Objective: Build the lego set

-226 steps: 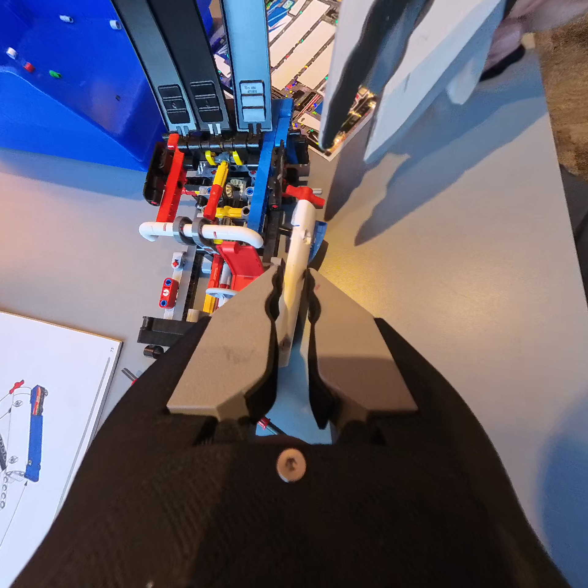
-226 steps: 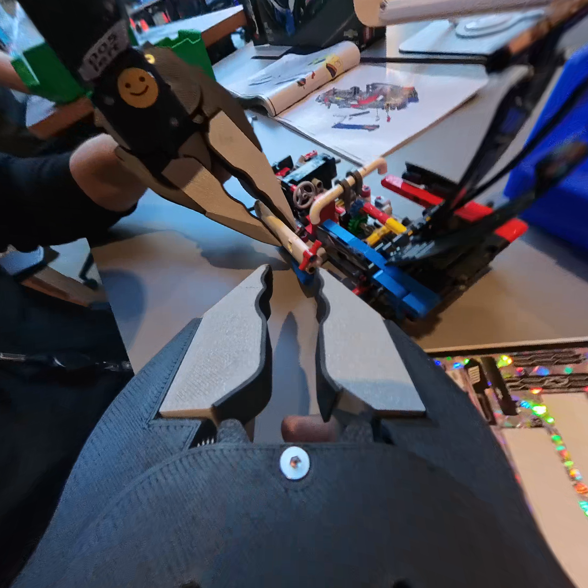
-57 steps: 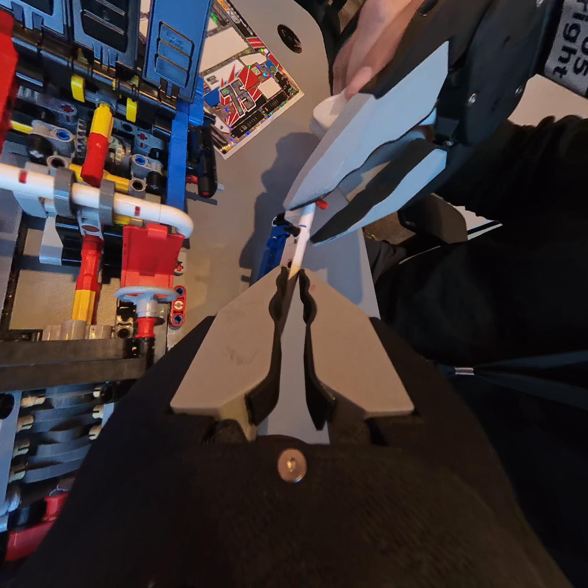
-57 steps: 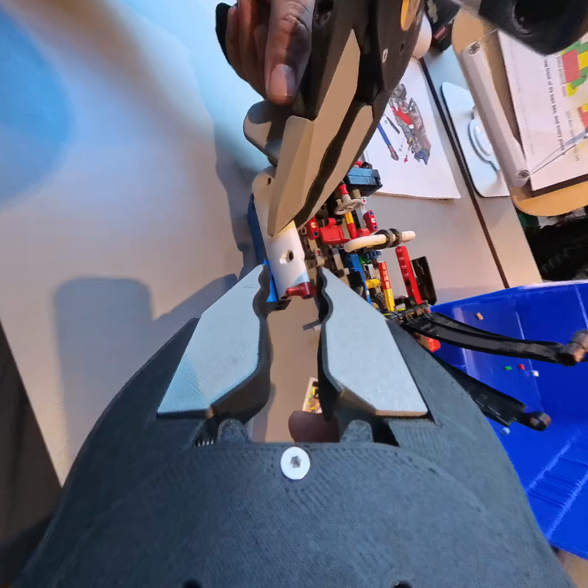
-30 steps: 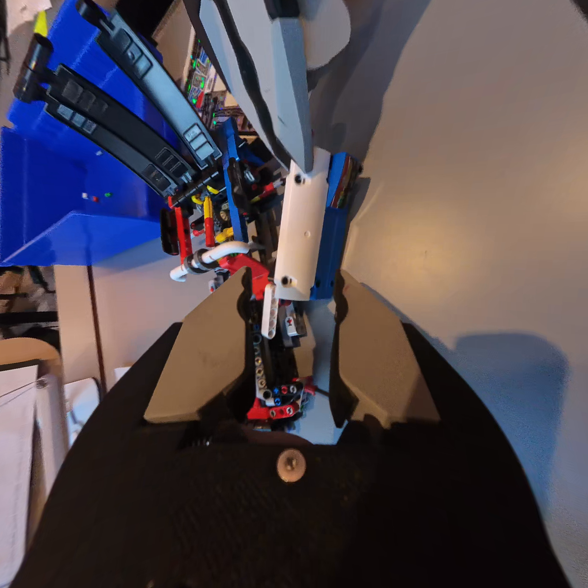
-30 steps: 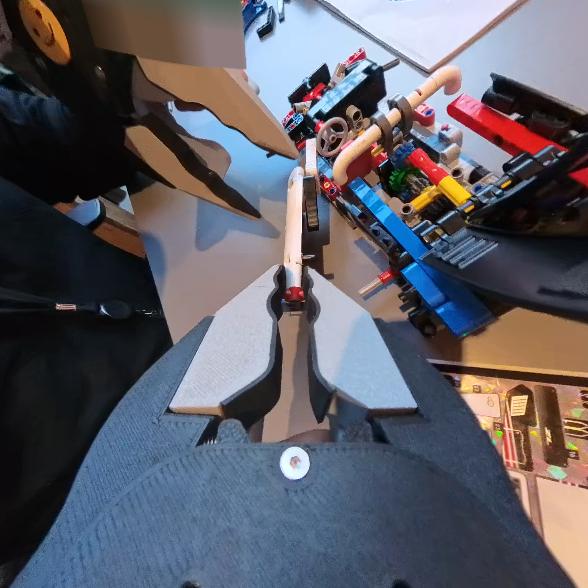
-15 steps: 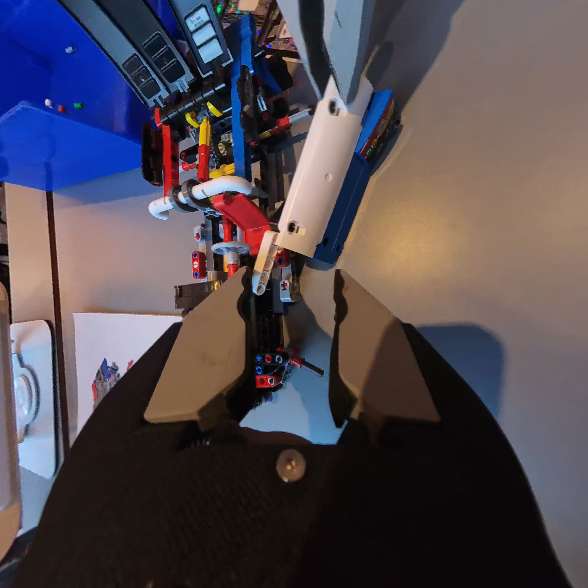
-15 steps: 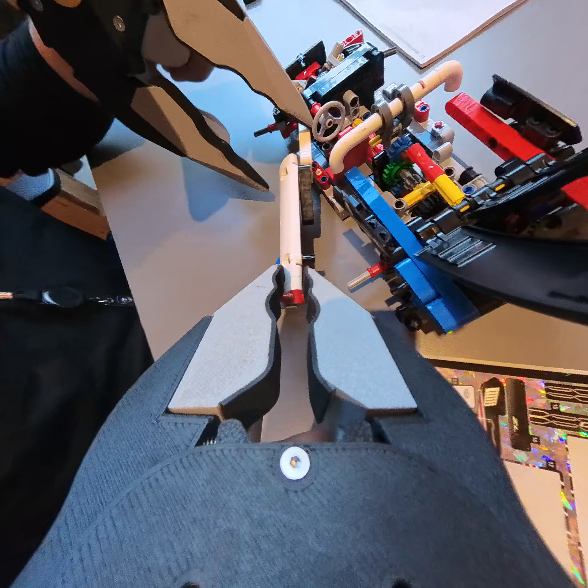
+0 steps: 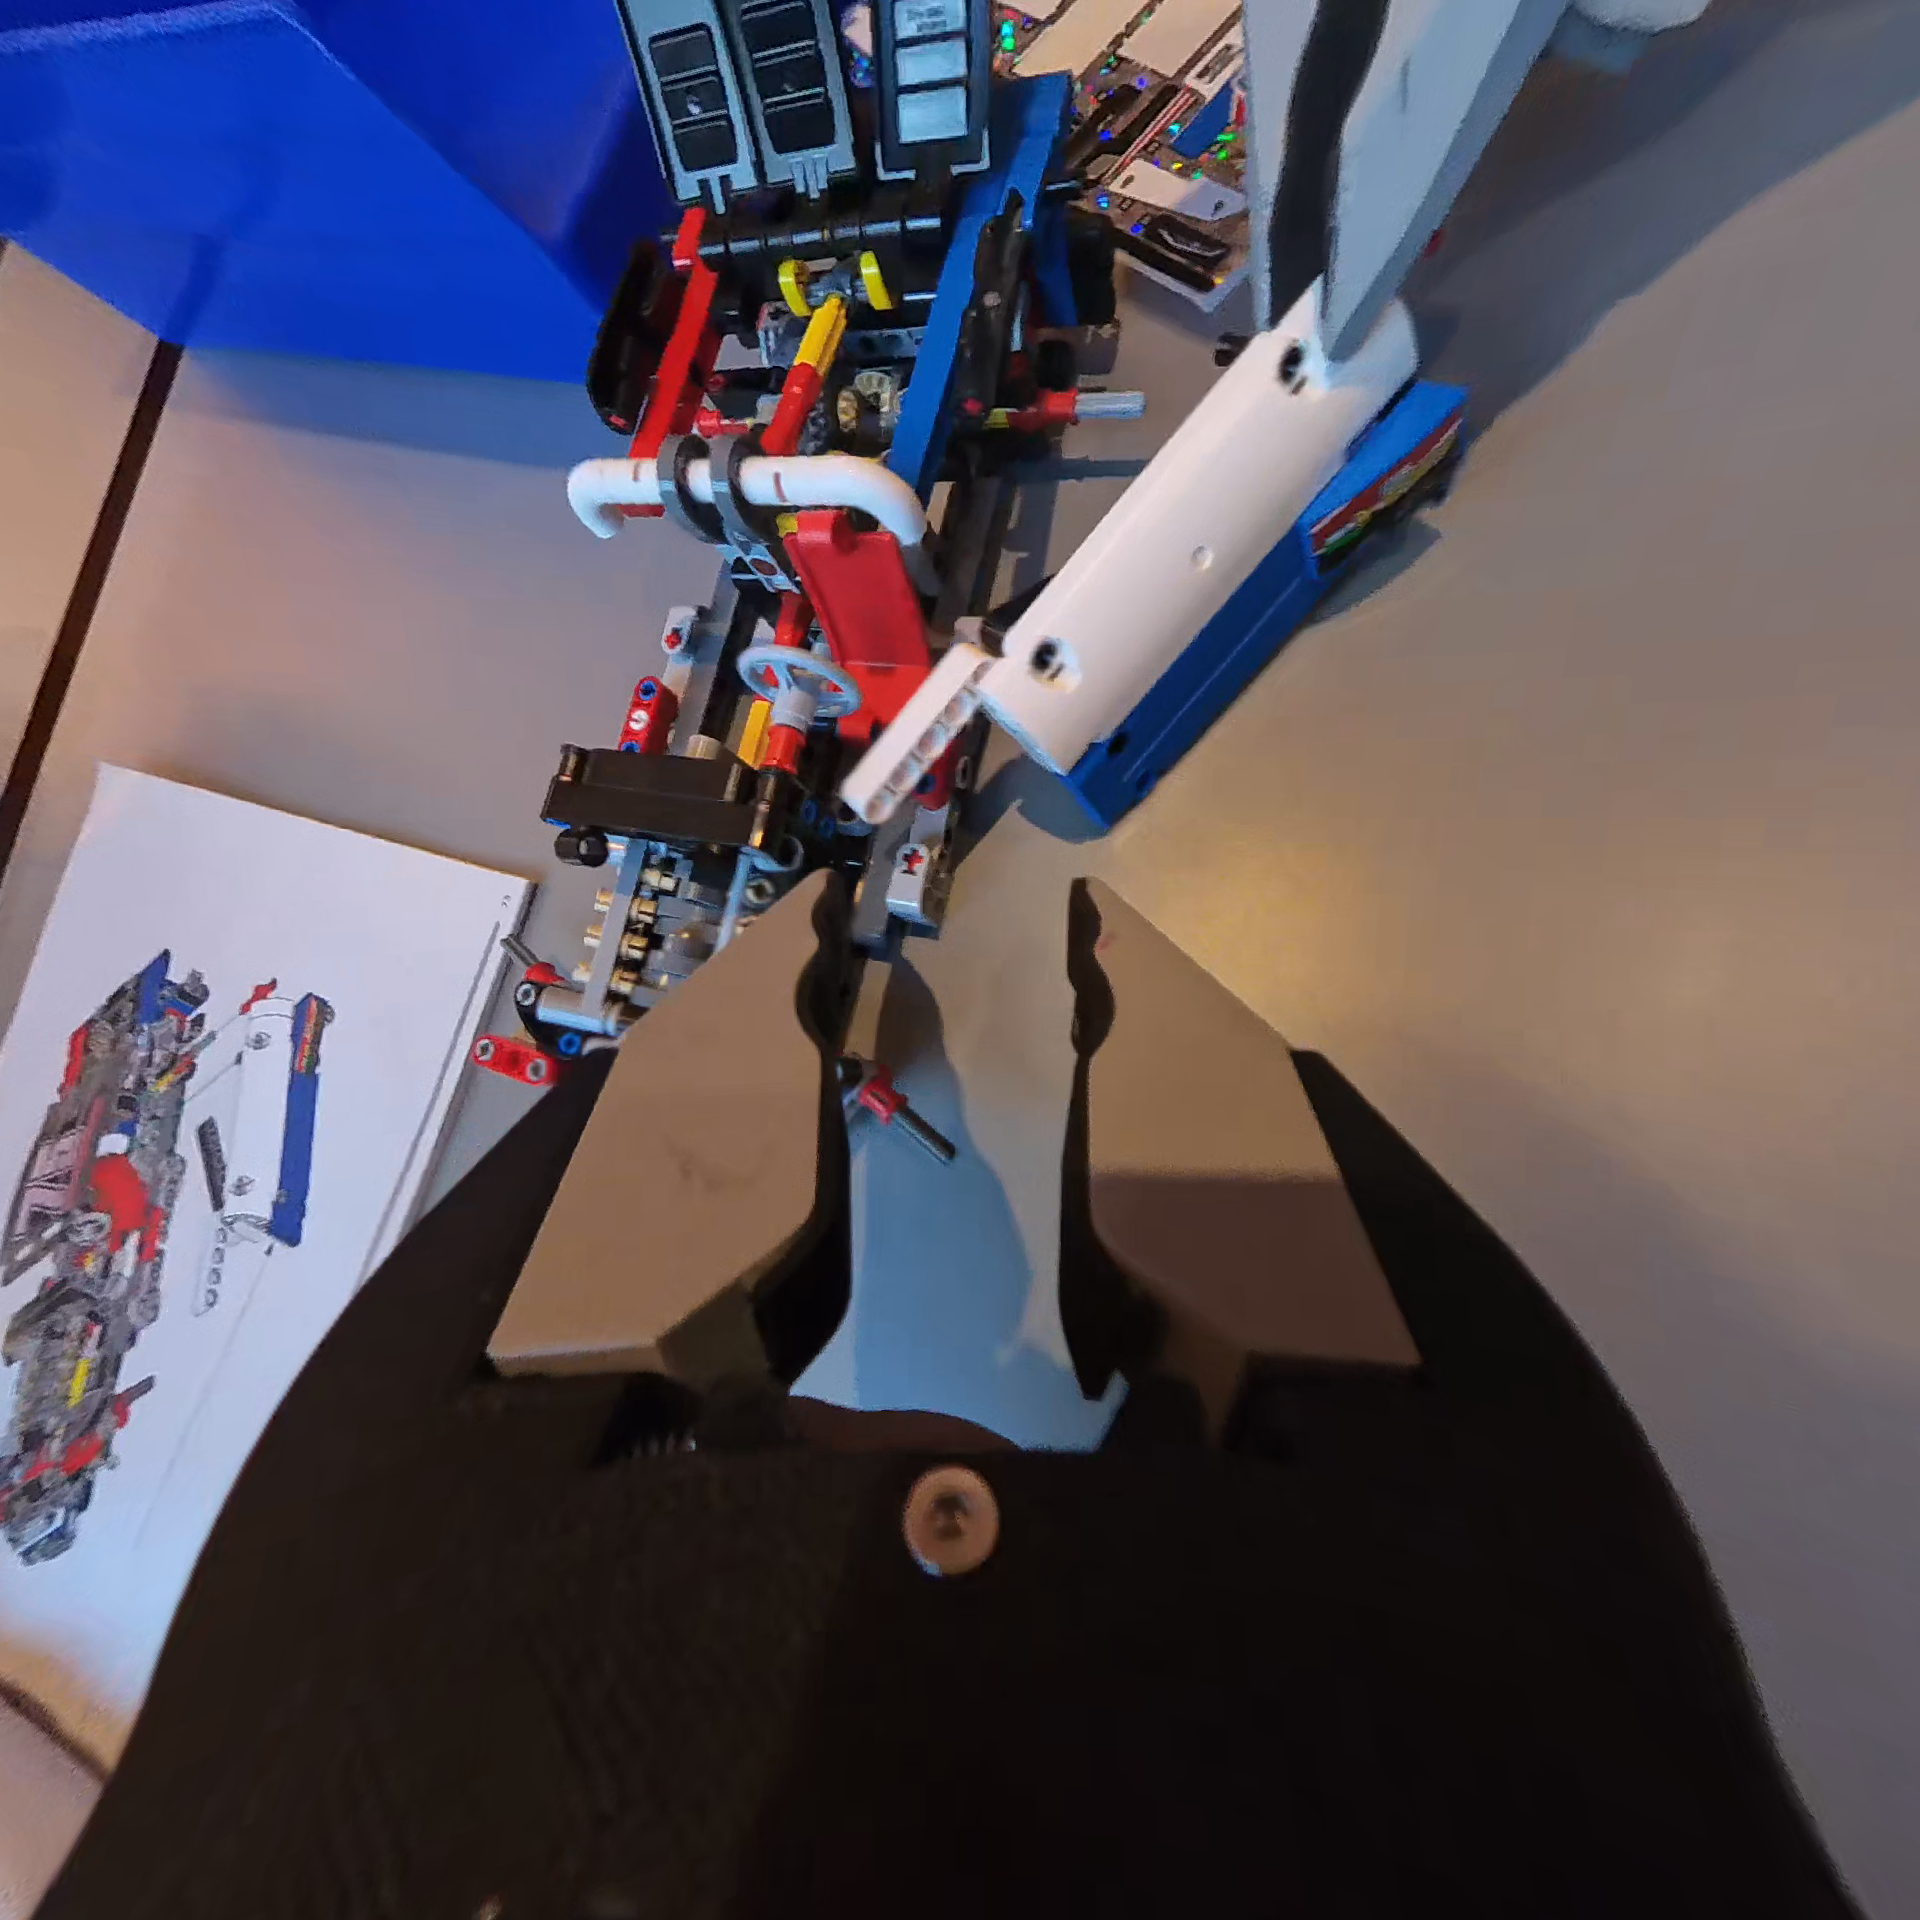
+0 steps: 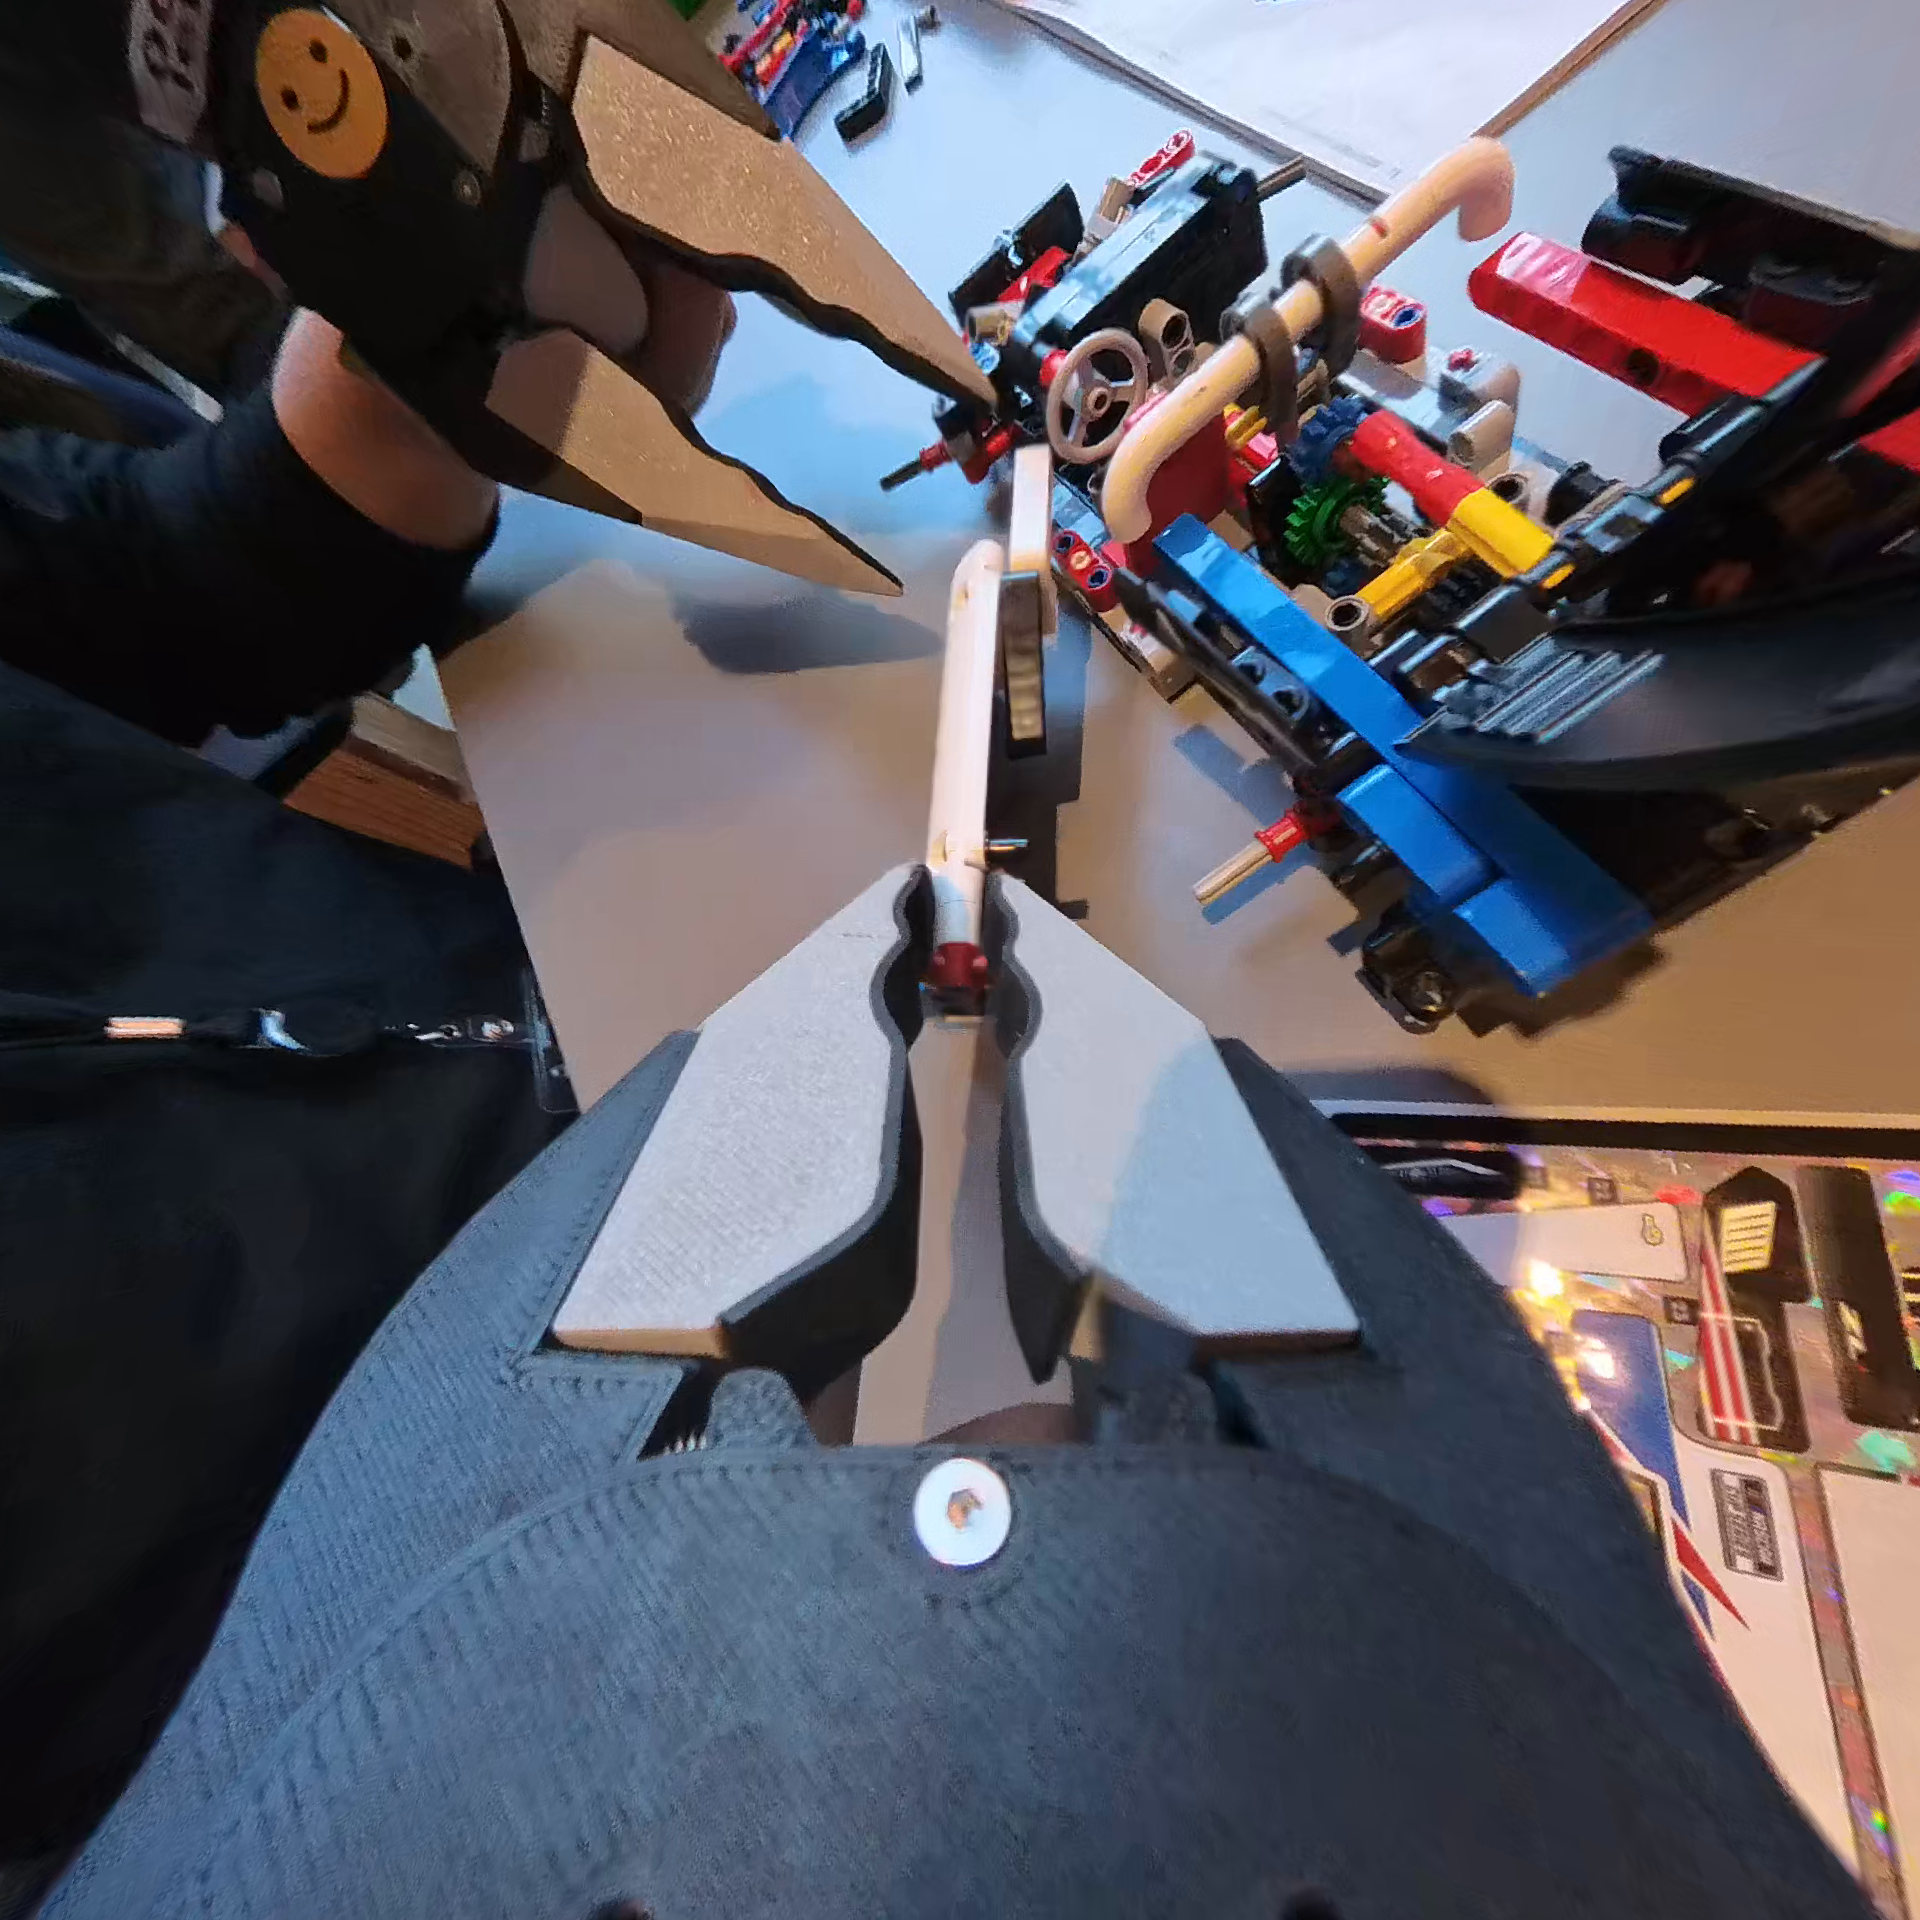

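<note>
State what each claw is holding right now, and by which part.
The right claw is shut on the white-and-blue side panel, gripping the end that carries a red pin. The left claw is open and holds nothing.

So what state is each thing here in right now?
left gripper: fingers open, empty.
right gripper: fingers shut on the white-and-blue side panel.
white-and-blue side panel: held tilted beside the car, not attached.
lego car: half-built, on the table.
instruction booklet: lying open.

Left tongs (image 9: 948,914) gape empty; right tongs (image 10: 956,914) are clamped tight, angled downward.
</note>
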The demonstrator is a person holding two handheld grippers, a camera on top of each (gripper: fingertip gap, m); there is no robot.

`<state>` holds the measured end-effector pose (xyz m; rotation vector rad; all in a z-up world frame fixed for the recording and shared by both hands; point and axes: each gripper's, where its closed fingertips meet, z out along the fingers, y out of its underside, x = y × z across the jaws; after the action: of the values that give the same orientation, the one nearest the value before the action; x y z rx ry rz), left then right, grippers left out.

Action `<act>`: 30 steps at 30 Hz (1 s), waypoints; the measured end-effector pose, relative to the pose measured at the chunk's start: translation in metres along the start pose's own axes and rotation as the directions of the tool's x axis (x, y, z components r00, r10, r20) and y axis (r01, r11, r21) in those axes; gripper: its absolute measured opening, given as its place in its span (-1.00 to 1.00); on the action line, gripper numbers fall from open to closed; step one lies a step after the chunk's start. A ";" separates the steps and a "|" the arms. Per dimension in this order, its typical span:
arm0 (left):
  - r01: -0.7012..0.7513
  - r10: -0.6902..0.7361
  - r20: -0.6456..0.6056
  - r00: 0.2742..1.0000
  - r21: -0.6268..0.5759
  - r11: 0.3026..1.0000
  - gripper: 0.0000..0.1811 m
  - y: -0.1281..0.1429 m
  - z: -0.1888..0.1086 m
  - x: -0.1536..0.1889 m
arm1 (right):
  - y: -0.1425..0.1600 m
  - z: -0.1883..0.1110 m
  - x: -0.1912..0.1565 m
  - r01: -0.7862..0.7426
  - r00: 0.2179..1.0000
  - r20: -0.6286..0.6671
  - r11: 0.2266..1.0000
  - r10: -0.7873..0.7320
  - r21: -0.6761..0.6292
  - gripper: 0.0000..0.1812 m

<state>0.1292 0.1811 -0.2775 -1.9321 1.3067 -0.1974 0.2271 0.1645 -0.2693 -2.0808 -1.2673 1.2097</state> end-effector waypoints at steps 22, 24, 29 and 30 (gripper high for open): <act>0.160 -0.163 0.010 0.987 0.163 0.974 -0.48 0.011 -0.007 0.000 | -0.007 0.009 0.006 0.297 0.952 -0.067 0.954 -0.299 -0.037 -0.93; 0.154 -0.164 0.043 0.986 0.171 0.973 -0.53 0.015 -0.006 -0.009 | -0.009 0.010 0.008 0.351 0.932 -0.071 0.935 -0.354 -0.056 -0.93; 0.153 -0.159 0.020 0.987 0.190 0.970 -0.49 0.013 -0.007 -0.010 | -0.012 0.013 0.008 0.418 0.905 -0.037 0.903 -0.423 -0.097 -0.93; 0.158 -0.166 0.021 0.986 0.193 0.968 -0.49 0.013 -0.007 -0.011 | -0.012 0.013 0.007 0.429 0.900 -0.032 0.898 -0.434 -0.103 -0.93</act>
<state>0.1108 0.1847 -0.2781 -1.8683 1.0648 -0.3540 0.2117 0.1756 -0.2714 -1.7424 -1.6752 0.9010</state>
